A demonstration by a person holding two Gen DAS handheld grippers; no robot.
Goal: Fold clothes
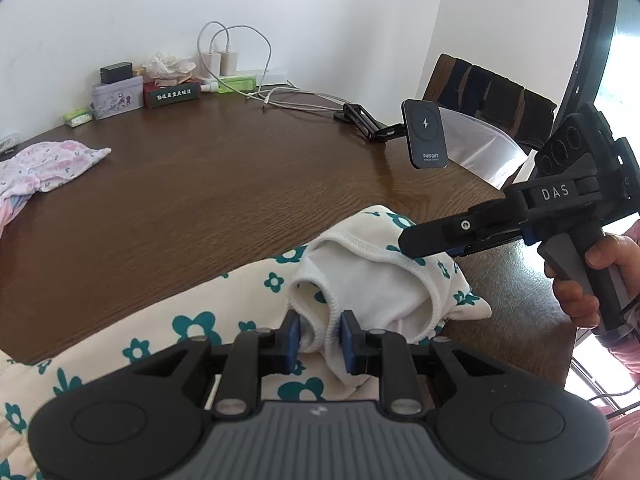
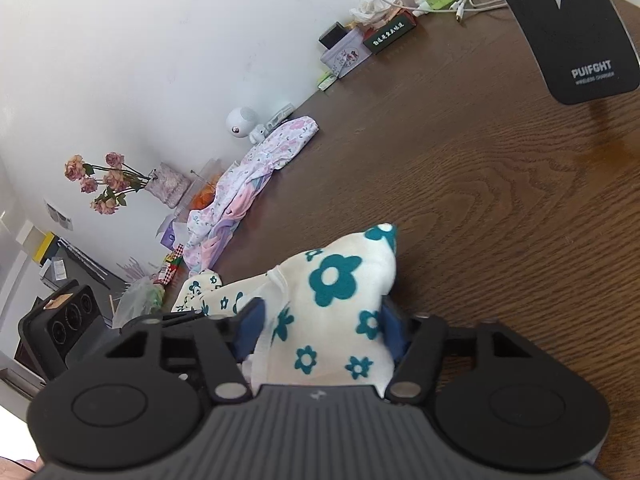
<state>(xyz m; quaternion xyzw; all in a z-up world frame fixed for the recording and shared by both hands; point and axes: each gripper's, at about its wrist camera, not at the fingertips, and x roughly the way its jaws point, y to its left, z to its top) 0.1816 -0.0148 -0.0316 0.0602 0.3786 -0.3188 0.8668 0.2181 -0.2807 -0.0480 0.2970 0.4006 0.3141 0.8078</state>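
Observation:
A cream garment with teal flowers (image 1: 168, 332) lies across the near edge of the brown table (image 1: 208, 200). My left gripper (image 1: 320, 340) is shut on a bunched white hem of it. My right gripper (image 1: 448, 240) shows in the left wrist view at the right, its jaws closed on the garment's far corner. In the right wrist view that gripper (image 2: 320, 332) grips a raised fold of the flowered cloth (image 2: 332, 300). A pink floral garment (image 1: 44, 168) lies crumpled at the table's far left; it also shows in the right wrist view (image 2: 248, 184).
A black wireless charger on a stand (image 1: 426, 134) stands at the right of the table. Tins, boxes, tissue and cables (image 1: 168, 84) line the back wall. A chair (image 1: 488, 92) stands beyond the table. Flowers (image 2: 104, 180) and clutter sit at the left end.

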